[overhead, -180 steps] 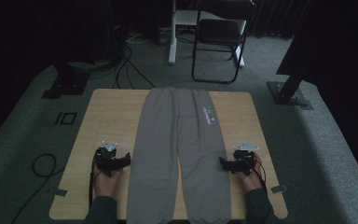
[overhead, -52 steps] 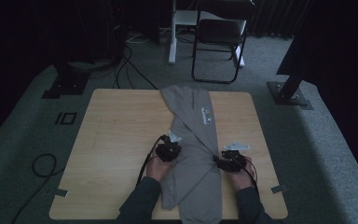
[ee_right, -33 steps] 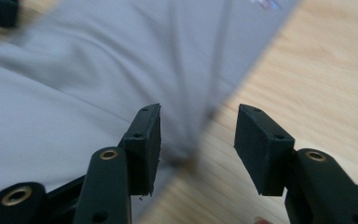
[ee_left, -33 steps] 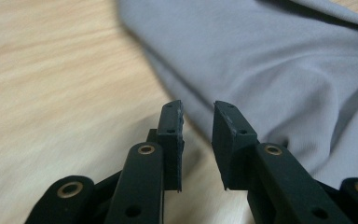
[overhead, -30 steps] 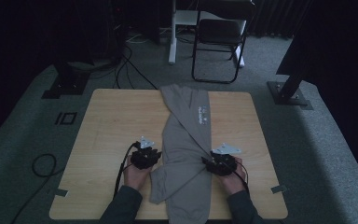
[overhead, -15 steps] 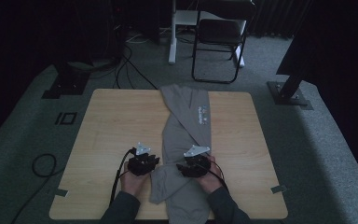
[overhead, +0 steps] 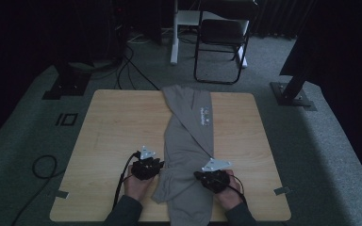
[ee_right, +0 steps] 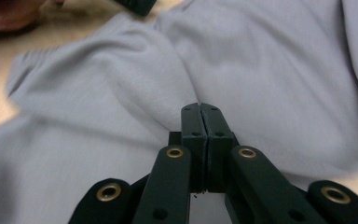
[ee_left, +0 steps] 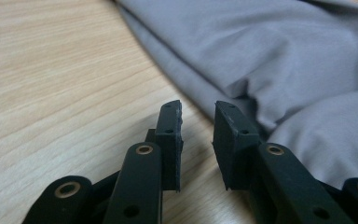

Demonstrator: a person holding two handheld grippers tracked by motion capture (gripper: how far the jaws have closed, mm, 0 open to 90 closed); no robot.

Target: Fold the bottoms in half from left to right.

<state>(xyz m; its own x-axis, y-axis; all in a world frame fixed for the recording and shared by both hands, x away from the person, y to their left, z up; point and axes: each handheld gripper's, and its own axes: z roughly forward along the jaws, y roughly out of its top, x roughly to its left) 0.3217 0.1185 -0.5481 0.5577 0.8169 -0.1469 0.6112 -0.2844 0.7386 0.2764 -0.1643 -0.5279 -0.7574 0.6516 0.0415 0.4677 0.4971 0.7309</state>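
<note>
Grey trousers (overhead: 188, 141): lay lengthwise down the middle of the wooden worktop (overhead: 113, 127), one leg folded across the other, cloth bunched at the near end. My right gripper (overhead: 202, 175): over the bunched cloth; jaws had just closed, pressed flat together, no fold seen between them. My left gripper (overhead: 159, 164): just beside the trousers' left edge on bare wood, jaws parted, nothing between them.

Wooden table (overhead: 108, 127) — grey trousers (overhead: 188, 141) atop
</note>
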